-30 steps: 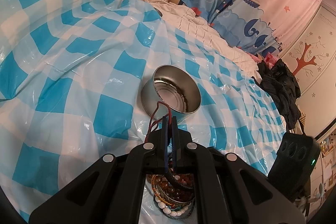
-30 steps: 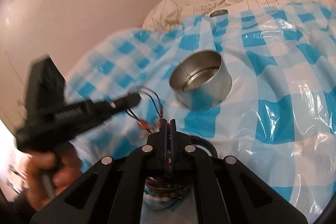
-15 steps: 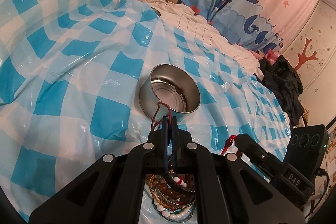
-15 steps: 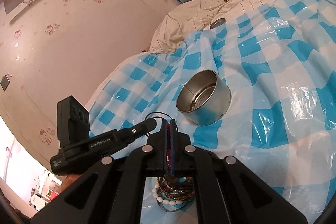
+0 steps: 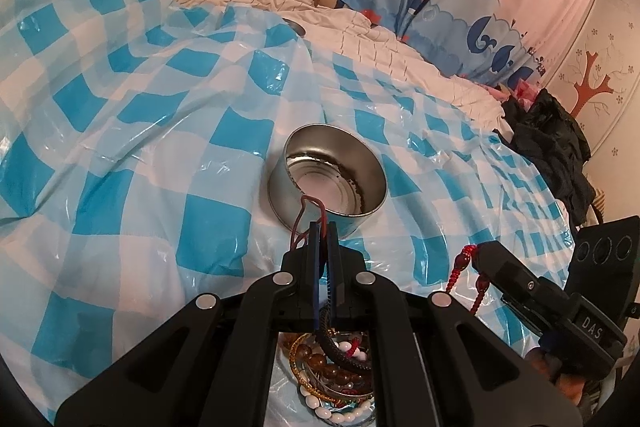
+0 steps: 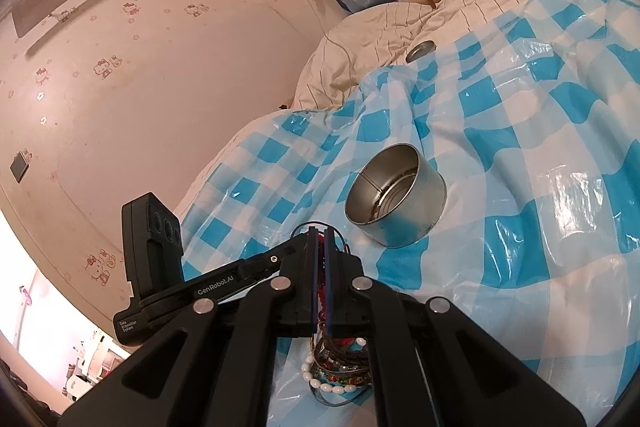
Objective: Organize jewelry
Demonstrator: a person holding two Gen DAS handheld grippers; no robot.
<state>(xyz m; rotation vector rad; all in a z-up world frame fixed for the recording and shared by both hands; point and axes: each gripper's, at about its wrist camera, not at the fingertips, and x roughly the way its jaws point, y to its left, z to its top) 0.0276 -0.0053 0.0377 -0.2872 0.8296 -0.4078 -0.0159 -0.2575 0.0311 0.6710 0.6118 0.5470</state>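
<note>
Left gripper [image 5: 324,227] pinching red cord [image 5: 308,205], tin [image 5: 328,183] beyond

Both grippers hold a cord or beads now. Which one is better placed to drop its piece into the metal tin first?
Probably left. The left gripper, shut on the dark red cord, sits just before the tin rim. The right gripper, shut on red beads, is farther back.

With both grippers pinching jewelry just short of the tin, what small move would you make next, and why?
Probably carry the left gripper forward over the tin and open it there. It is shut on a thin red cord whose loop hangs at the tin's near rim, and the tin looks empty. The right gripper, shut on a red bead string, sits farther off, so it could follow.
</note>
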